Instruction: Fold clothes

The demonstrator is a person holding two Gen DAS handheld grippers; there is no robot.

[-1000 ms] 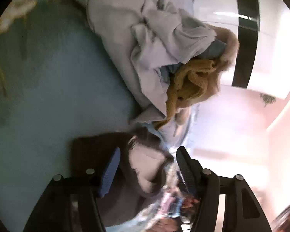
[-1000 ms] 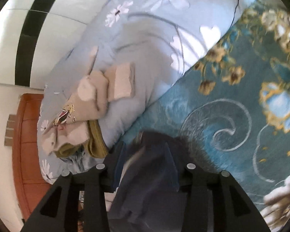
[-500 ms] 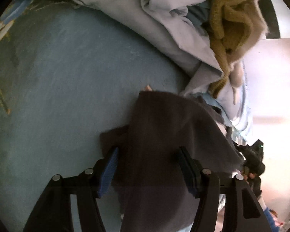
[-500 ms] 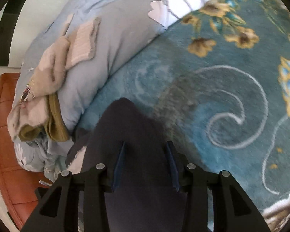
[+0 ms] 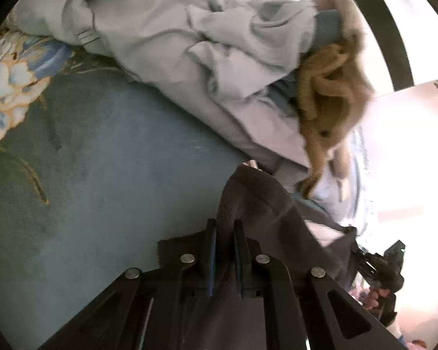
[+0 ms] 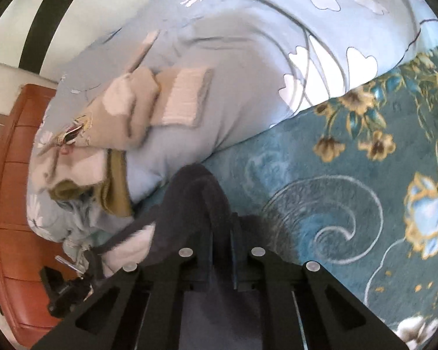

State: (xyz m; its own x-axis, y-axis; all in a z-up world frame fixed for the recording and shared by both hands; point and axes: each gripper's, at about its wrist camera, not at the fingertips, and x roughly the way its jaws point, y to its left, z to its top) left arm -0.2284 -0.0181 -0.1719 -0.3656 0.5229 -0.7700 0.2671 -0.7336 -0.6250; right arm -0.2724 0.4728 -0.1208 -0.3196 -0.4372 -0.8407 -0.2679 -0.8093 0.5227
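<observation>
The left claw (image 5: 224, 242) is squeezed almost shut on a fold of the dark fuzzy garment (image 5: 262, 204), near the bottom middle of the left view. The garment rises in a soft hump above the claw's fingers and runs off toward the lower right of the frame. It lies on the teal blanket (image 5: 102, 175) of the bed.

The right claw (image 6: 222, 239) is also pinched nearly shut on the same dark garment (image 6: 189, 198), low in the middle of the right view. The cloth bunches up between its fingers and spreads to the lower left.

In the upper half of the left view sits a heap of pale grey clothes (image 5: 204, 43), with a mustard knit sweater (image 5: 327, 96) at the right of the heap.

In the right view a blue flowered quilt (image 6: 277, 43) fills the top. A tan folded piece of clothing (image 6: 149, 108) rests on it at the left. The teal flowered blanket (image 6: 365, 175) fills the right side.
</observation>
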